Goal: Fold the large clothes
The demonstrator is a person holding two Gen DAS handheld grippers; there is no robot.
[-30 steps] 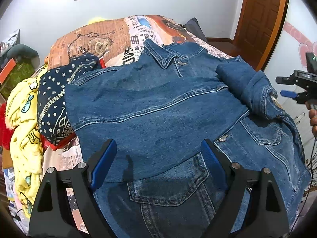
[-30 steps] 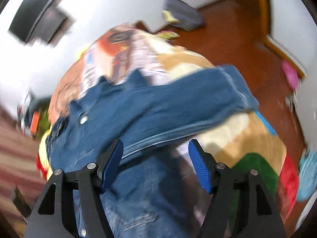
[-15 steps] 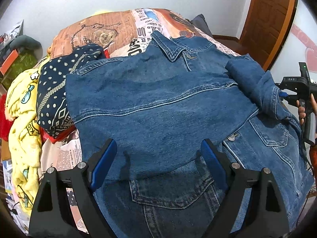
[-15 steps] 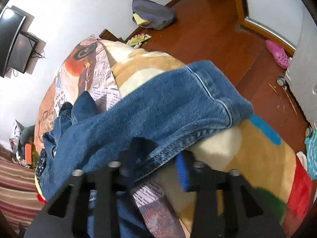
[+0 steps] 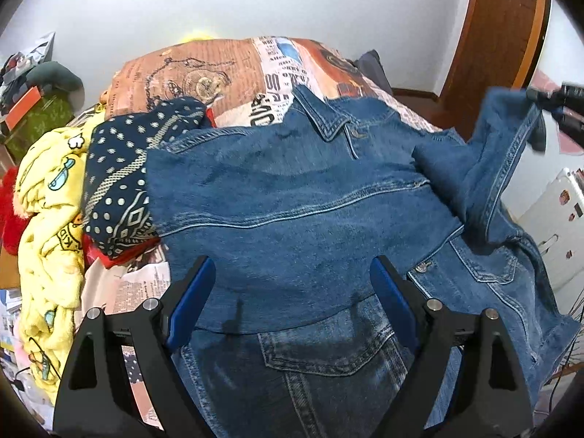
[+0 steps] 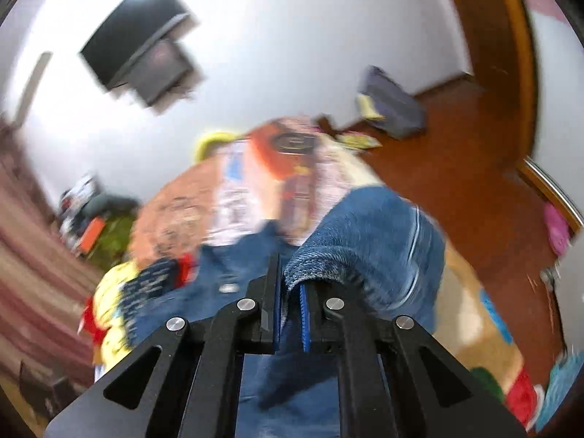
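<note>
A blue denim jacket (image 5: 292, 219) lies spread on the bed, collar toward the far wall. My left gripper (image 5: 292, 295) hovers open over its near hem with nothing between the fingers. One sleeve (image 5: 507, 138) is lifted off the bed at the right. My right gripper (image 5: 547, 104) is shut on that sleeve's cuff. In the blurred right wrist view the jaws of my right gripper (image 6: 290, 292) stand pressed together on the denim sleeve (image 6: 365, 241), which bulges up over the fingers.
A printed bedspread (image 5: 226, 73) covers the bed. A dotted navy cloth (image 5: 124, 175) and a yellow cartoon blanket (image 5: 47, 211) lie piled at the left. A wooden door (image 5: 503, 36) and a white appliance (image 5: 551, 219) stand at the right; a dark bag (image 6: 390, 106) lies on the floor.
My right gripper closed on the jacket sleeve's cuff and rose with it, pulling the sleeve up off the bed. My left gripper stayed open and shifted slightly.
</note>
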